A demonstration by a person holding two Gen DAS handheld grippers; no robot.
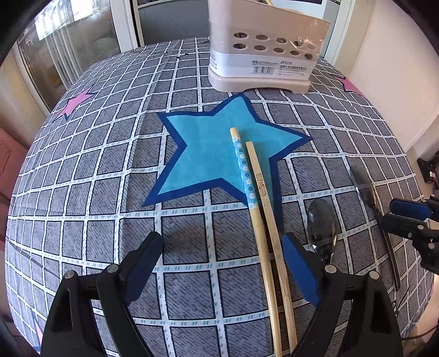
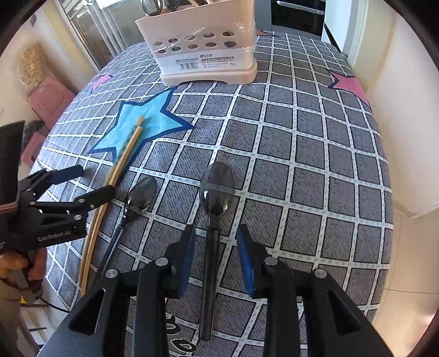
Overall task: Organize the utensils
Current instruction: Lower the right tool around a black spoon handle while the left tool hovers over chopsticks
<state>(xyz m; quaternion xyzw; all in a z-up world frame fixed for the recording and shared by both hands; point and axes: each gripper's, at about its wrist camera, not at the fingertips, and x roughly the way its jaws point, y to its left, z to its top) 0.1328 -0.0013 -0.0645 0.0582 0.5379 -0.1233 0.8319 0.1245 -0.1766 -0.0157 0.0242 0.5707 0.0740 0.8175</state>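
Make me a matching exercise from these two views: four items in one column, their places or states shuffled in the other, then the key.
1. chopsticks
2. utensil holder
3. spoon ahead of the right gripper
4. left gripper

A. at the far edge of the table
B. handle between open pads, untouched
C. lying partly on the blue star
D. open, straddling the chopsticks

Pairs: 1-C, 2-A, 3-B, 4-D

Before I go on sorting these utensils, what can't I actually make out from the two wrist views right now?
- Utensil holder, left wrist view: top cut off by the frame edge, contents unseen.
- Holder's contents, right wrist view: only tops show; count unclear.
- Chopsticks, left wrist view: near ends run off the bottom edge.
- Left spoon, right wrist view: handle end hidden behind the right gripper.
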